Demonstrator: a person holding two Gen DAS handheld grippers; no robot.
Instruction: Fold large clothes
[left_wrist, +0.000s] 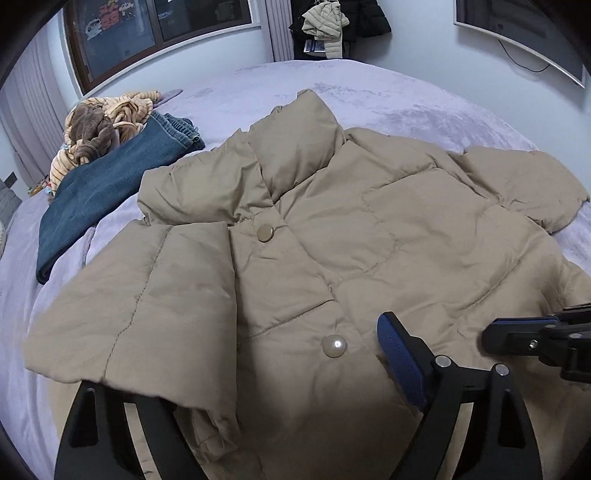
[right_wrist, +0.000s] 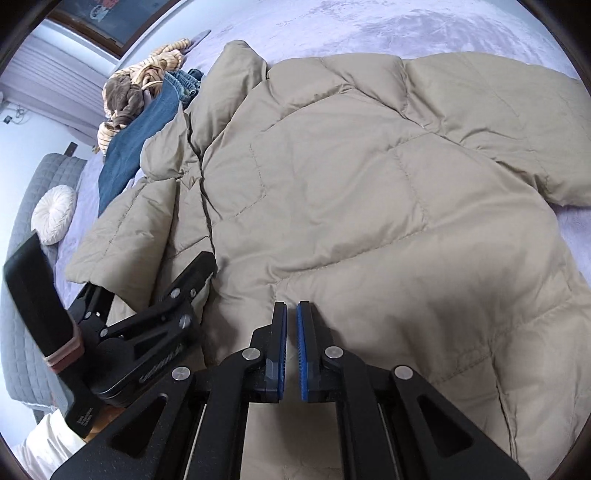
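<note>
A beige quilted puffer jacket (left_wrist: 332, 236) lies front up on the bed, collar away from me, with two pearl snap buttons (left_wrist: 334, 345). Its left sleeve (left_wrist: 147, 302) is folded over the front. My left gripper (left_wrist: 236, 369) is open wide; the sleeve cuff drapes over its left finger, and its blue-padded right finger (left_wrist: 400, 354) rests on the jacket front. My right gripper (right_wrist: 291, 314) is shut, empty, with its tips just over the jacket's lower front (right_wrist: 369, 221). It also shows at the right edge of the left wrist view (left_wrist: 517, 336).
Folded blue jeans (left_wrist: 110, 188) and a striped plush bundle (left_wrist: 103, 125) lie at the bed's far left. The lilac bedspread (left_wrist: 369, 88) extends beyond the collar. A round white cushion (right_wrist: 53, 214) and grey headboard (right_wrist: 22, 295) are left. Coats (left_wrist: 332, 22) hang on the far wall.
</note>
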